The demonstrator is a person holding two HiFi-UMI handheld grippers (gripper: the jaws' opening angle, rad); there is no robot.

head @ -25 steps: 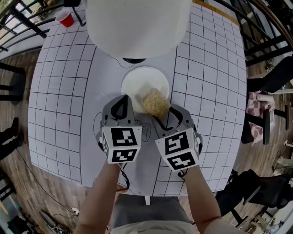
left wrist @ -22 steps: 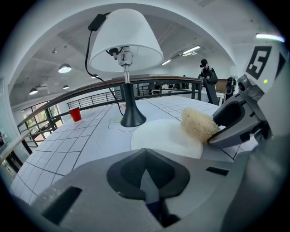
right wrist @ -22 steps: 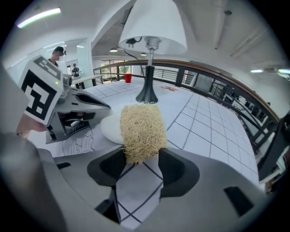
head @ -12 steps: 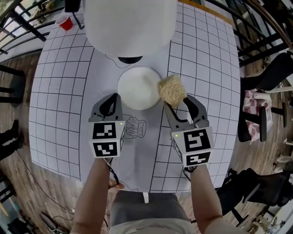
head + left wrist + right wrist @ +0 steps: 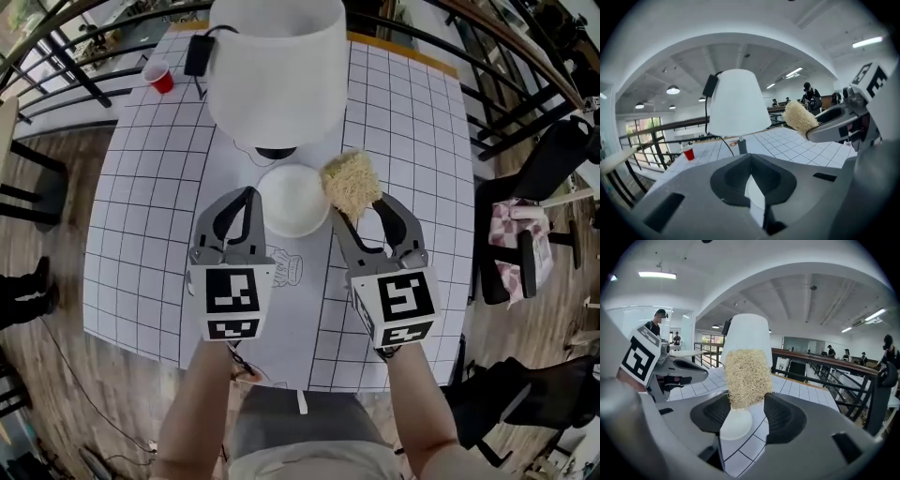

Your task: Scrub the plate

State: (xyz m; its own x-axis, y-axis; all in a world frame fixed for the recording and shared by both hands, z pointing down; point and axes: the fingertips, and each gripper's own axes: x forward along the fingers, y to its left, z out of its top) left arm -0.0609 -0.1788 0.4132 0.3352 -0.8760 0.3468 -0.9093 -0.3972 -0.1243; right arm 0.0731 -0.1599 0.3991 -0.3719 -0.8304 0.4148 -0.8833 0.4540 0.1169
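Note:
The white plate (image 5: 293,199) lies on the checked table just in front of the lamp's base; it also shows under the scrubber as the plate (image 5: 735,425). My right gripper (image 5: 357,204) is shut on a tan fibrous scrubber (image 5: 352,182), held up in the air over the plate's right edge. In the right gripper view the scrubber (image 5: 744,375) stands upright between the jaws of the right gripper (image 5: 743,400). My left gripper (image 5: 249,195) hangs by the plate's left edge, shut, with nothing seen in it. From the left gripper (image 5: 751,163) the scrubber (image 5: 800,117) shows at the right.
A big white lamp (image 5: 274,70) stands right behind the plate, with a black cable and box at its far side. A red cup (image 5: 160,77) sits at the table's far left corner. Dark chairs (image 5: 525,244) and railings flank the table (image 5: 141,187).
The right gripper lifted the scrubber off the plate's middle and carried it right. The left gripper came off the plate's left rim and rose. The view pulled back from the table.

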